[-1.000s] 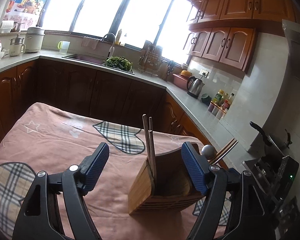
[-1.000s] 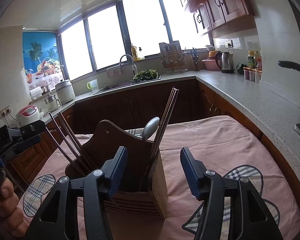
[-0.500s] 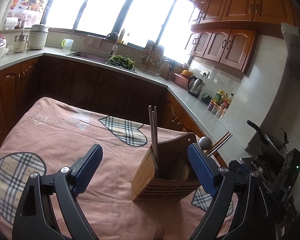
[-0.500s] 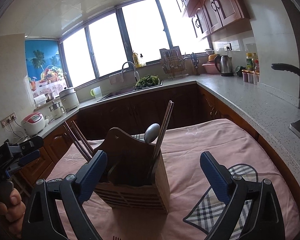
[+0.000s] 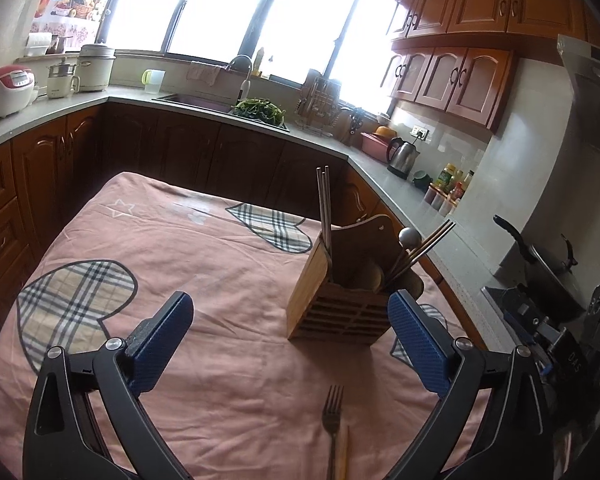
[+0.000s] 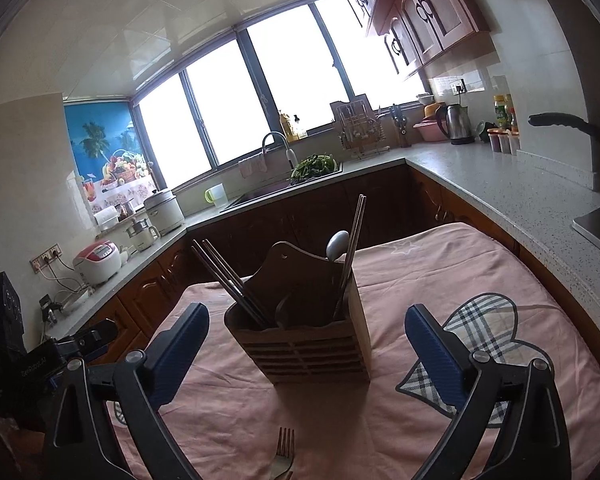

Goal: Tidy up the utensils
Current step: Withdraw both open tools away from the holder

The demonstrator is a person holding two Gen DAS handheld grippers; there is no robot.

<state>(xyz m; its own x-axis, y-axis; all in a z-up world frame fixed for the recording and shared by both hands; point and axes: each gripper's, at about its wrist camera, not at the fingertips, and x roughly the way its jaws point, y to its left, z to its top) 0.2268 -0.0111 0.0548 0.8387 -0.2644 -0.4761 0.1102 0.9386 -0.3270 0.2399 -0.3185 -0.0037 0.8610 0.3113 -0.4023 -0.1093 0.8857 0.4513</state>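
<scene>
Bamboo slats make up the utensil holder (image 5: 342,300) that stands upright on the pink cloth of the surface (image 5: 204,264), with metal chopsticks (image 5: 324,204) rising from one compartment, a second set of chopsticks (image 5: 424,246) leaning out of another, and a spoon (image 5: 409,236) poking up beside them. The left gripper (image 5: 290,342) is opening, its jaws spread wide with nothing pinched; the holder sits beyond its blue pads (image 5: 162,340), not between them. The right gripper (image 6: 306,350) is opening too, jaws wide, and though the holder appears framed by its pads (image 6: 178,354) in the right wrist view, neither pad touches it. A fork (image 5: 332,424) lies flat on the cloth near the lower edge of the left wrist view, with a light wooden stick, perhaps a chopstick (image 5: 343,454), just beside it. The step in hand looks like the pause between placements: several utensils are stowed, and the fork is not. The next move probably calls for one gripper to tip downward over the fork's handle, close across its thin width against the soft cloth, then lift and stand it in a free compartment.
</scene>
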